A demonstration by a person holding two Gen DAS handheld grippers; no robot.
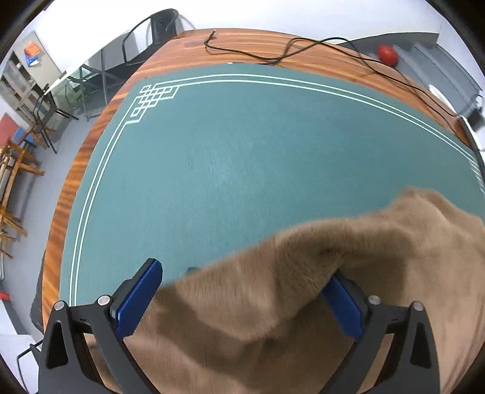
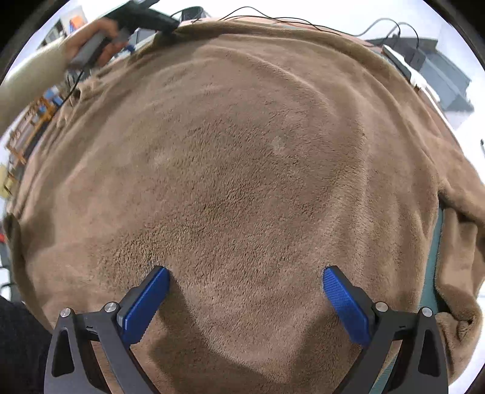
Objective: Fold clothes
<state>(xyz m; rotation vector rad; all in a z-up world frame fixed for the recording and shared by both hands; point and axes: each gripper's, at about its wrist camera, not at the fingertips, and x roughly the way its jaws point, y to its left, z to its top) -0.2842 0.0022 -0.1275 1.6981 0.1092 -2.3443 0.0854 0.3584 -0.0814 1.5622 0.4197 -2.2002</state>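
Note:
A brown fleece garment (image 2: pixel 242 157) lies spread out and fills nearly the whole right wrist view. My right gripper (image 2: pixel 246 269) hovers just above it, open, with its blue pads (image 2: pixel 145 303) wide apart. In the left wrist view, a blurred fold of the same garment (image 1: pixel 303 288) runs between the fingers of my left gripper (image 1: pixel 245 269) and hides the right fingertip. The left jaws stand wide open, not clamped on the cloth. The left gripper's body (image 2: pixel 145 16) also shows at the top left of the right wrist view, held by a hand (image 2: pixel 94 39) at the garment's far edge.
A green mat (image 1: pixel 227 157) with white border lines covers a wooden table (image 1: pixel 78 169). A black cable (image 1: pixel 303 45) trails along the far edge, beyond it a red ball (image 1: pixel 387 55). Chairs (image 1: pixel 45 115) stand left of the table. A sleeve of the garment (image 2: pixel 460 257) lies at the right.

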